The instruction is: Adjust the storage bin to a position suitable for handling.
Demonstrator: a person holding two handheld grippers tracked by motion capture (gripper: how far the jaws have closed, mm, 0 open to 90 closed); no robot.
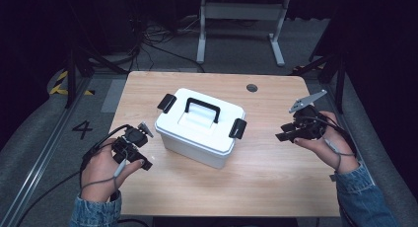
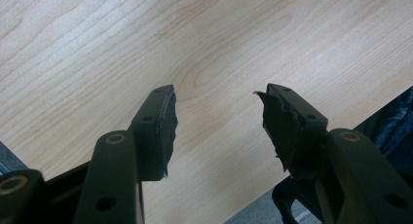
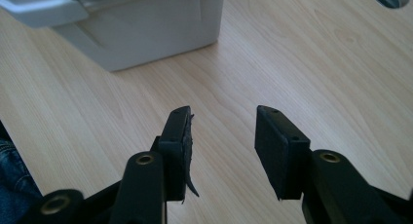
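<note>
Left hand-held gripper [image 2: 216, 117]: jaws wide apart, nothing between them, just bare tabletop [image 2: 122, 44] under the pads. Right hand-held gripper [image 3: 221, 136]: jaws also apart and empty, aimed at the white box [image 3: 141, 24] ahead. The box [image 1: 199, 126] sits between both, lid on, black side latches down. Looks like staging either side to work the latches.

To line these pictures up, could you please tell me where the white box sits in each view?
High view: white box at the table's centre, black handle on top.
Left gripper view: not in it.
Right gripper view: upper left corner, beyond the fingers.
Shared landmark: the wooden table.
</note>
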